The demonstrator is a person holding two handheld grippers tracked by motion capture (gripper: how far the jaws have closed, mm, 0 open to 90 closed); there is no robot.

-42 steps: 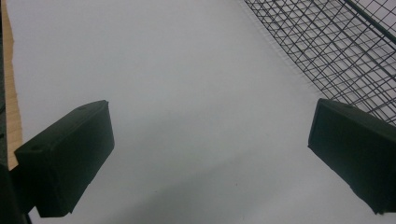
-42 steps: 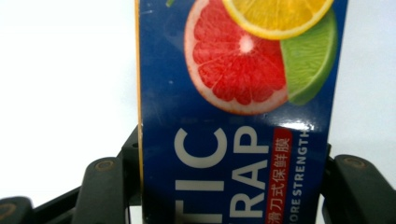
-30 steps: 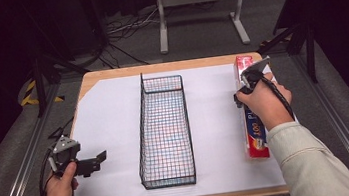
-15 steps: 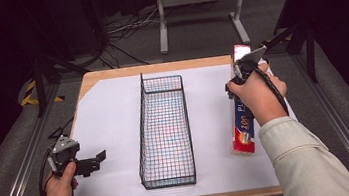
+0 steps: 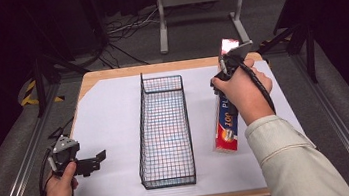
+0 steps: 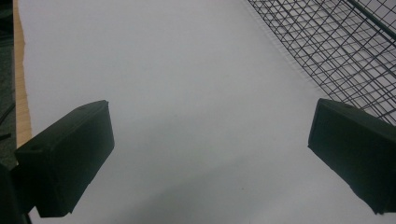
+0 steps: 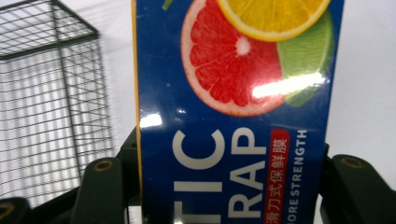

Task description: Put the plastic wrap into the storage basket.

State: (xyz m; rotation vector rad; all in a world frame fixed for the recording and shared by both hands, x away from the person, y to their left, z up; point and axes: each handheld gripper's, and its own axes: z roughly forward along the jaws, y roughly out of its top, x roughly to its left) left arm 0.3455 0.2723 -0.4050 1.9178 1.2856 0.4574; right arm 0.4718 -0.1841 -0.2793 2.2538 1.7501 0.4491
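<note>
A long blue plastic wrap box with citrus fruit printed on it is clamped in my right gripper, lifted off the table to the right of the basket, far end raised. Both jaws press on the box's long sides in the right gripper view. A black wire basket runs lengthwise down the middle of the white sheet. My left gripper rests low at the front left of the sheet, jaws wide open over bare paper, pointing toward the basket.
The wooden table edge frames the white sheet. A grey metal stand and cables lie on the floor beyond the table. Dark rails run along both sides.
My right gripper has lifted the box and carried it left toward the basket. The left gripper has stayed where it was.
</note>
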